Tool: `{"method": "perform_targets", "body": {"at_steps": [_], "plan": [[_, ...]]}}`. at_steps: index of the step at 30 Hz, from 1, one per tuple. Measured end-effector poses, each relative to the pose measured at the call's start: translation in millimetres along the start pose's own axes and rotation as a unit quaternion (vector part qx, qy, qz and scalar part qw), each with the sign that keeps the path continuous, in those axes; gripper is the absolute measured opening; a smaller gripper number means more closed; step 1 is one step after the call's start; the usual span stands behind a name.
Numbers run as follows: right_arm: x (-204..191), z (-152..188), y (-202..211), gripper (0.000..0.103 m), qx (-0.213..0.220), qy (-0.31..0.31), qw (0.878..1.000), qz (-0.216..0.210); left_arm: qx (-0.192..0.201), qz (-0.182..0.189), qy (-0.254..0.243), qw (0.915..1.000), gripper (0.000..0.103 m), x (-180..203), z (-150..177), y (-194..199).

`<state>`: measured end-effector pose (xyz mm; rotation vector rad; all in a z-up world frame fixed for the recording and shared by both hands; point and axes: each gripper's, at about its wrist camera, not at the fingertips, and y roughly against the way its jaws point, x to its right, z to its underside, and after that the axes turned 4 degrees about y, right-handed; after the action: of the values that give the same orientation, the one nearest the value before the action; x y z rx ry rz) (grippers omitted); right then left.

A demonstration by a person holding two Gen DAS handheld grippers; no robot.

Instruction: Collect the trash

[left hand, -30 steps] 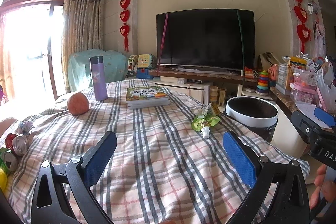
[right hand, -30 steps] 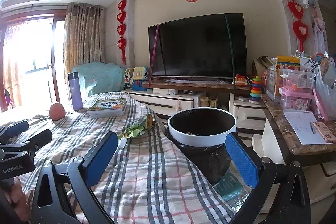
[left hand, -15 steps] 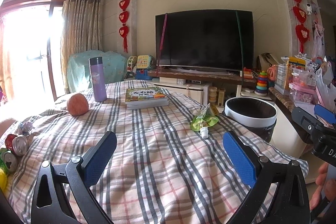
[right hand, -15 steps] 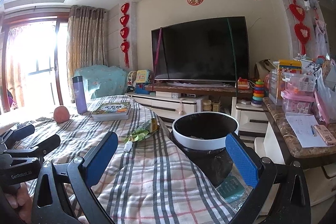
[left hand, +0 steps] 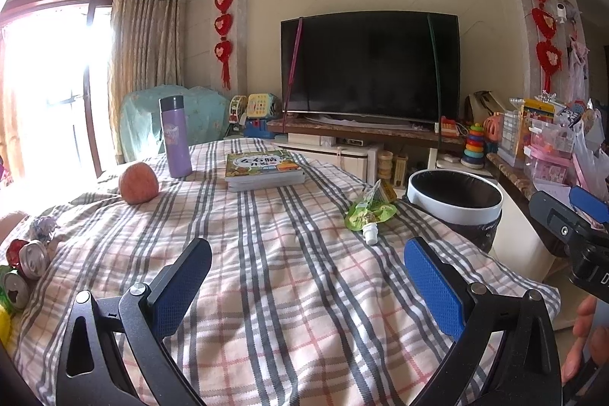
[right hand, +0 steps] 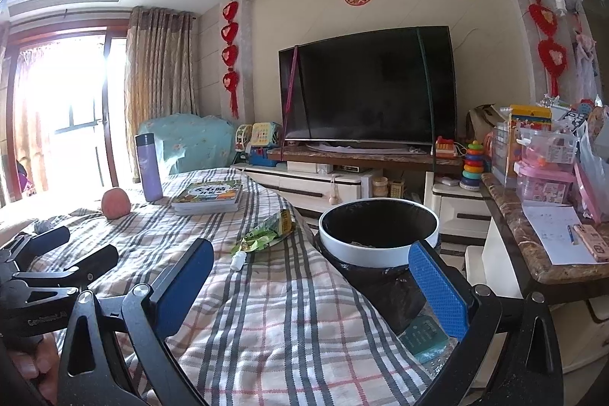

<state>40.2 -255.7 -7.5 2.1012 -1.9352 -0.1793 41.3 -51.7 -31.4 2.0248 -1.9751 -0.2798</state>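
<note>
Two cans [left hand: 23, 269] beside apple [left hand: 138, 183]

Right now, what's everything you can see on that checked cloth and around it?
Snack pouch: one, green with a white cap, on the cloth near the bin.
Trash bin: one, white rim with a black liner, beside the table.
Cans: at least two, silver tops, at the cloth's far left edge.
Book: one, colourful cover, on the cloth toward the far side.
Flask: one, purple, upright behind the fruit.
Fruit: one, reddish orange, left of the book.
Television: one, black, against the wall.
Checked cloth: one, pink and grey, covering the table.
Left gripper: blue pads, open, empty.
Right gripper: blue pads, open, empty.
</note>
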Motion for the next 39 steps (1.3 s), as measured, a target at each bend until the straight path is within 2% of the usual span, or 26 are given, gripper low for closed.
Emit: {"method": "perform_targets", "body": {"at_steps": [39], "plan": [[1.4, 4.2, -3.2, 0.103, -0.009, -0.01, 1.0, -0.009, -0.007, 0.001, -0.001, 1.0, 0.102, 3.7, 2.9, -5.5]]}}
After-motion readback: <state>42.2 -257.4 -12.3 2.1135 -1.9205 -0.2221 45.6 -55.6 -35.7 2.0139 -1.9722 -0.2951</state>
